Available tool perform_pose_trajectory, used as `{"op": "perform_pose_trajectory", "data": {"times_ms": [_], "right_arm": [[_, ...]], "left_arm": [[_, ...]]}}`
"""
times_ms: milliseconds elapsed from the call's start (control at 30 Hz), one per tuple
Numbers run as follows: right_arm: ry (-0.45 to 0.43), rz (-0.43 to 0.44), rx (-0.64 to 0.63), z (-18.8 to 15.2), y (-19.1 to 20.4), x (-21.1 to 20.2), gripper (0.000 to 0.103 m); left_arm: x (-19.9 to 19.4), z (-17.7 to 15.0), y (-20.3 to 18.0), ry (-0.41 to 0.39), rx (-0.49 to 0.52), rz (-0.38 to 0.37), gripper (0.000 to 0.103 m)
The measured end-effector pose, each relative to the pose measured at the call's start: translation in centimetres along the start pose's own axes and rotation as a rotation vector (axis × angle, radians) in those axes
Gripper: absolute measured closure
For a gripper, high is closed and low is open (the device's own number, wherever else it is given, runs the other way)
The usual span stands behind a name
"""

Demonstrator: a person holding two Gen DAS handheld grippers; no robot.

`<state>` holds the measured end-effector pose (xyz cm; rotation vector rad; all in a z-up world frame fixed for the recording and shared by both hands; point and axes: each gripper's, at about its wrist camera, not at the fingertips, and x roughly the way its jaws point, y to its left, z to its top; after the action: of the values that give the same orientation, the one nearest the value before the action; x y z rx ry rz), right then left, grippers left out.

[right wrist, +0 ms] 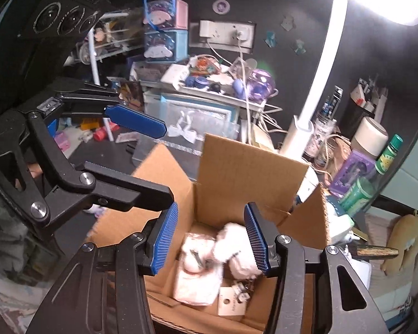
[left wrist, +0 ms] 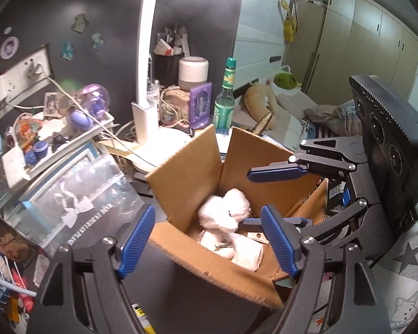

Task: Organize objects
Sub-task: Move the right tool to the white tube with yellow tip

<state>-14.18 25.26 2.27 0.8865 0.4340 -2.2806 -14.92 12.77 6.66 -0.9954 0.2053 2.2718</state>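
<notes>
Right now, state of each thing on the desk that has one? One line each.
Cardboard box: open, flaps up.
White plush toy: lying inside the box, not gripped.
Left tool: open, above the box, nothing between its pads.
Right tool: open, over the box, empty.
Desk lamp: switched on.
Green bottle: upright, capped.
Wall socket: one plug in.

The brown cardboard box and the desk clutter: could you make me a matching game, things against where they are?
Things:
1. white fluffy plush toy
2. green glass bottle
3. white charger plug
4. purple clear ball

Places:
A. in the wall socket
B. inside the brown cardboard box
C. on the white tray
D. upright behind the box

Pairs: 1-B, 2-D, 3-A, 4-C
</notes>
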Motion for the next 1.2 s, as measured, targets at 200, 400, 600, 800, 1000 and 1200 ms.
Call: {"op": "perform_pose_trajectory", "data": {"times_ms": [200,400,600,800,1000,1200], "right_arm": [[-0.073,0.094,-0.037,1.3,3.2,-0.5,0.057],[-0.111,0.237,-0.117,2.5,8.6,0.3,0.057],[-0.076,0.323,-0.179,2.4,14.1,3.8,0.057],[0.035,0.378,-0.118,-0.1,16.9,9.8,0.057],[0.128,0.275,0.041,-3.0,15.4,15.9,0.057],[0.125,0.146,0.04,-3.0,15.2,17.9,0.058]], "left_arm": [[-4.0,-2.4,2.2,-0.075,-0.048,0.042,0.018],[-8.3,-6.4,5.4,-0.144,-0.123,0.132,0.014],[-10.3,-12.0,8.1,-0.176,-0.22,0.227,0.013],[-10.6,-17.8,10.0,-0.196,-0.318,0.321,0.013],[-9.9,-22.1,11.7,-0.209,-0.429,0.307,0.013],[-9.2,-23.4,12.1,-0.201,-0.452,0.272,0.013]]}}
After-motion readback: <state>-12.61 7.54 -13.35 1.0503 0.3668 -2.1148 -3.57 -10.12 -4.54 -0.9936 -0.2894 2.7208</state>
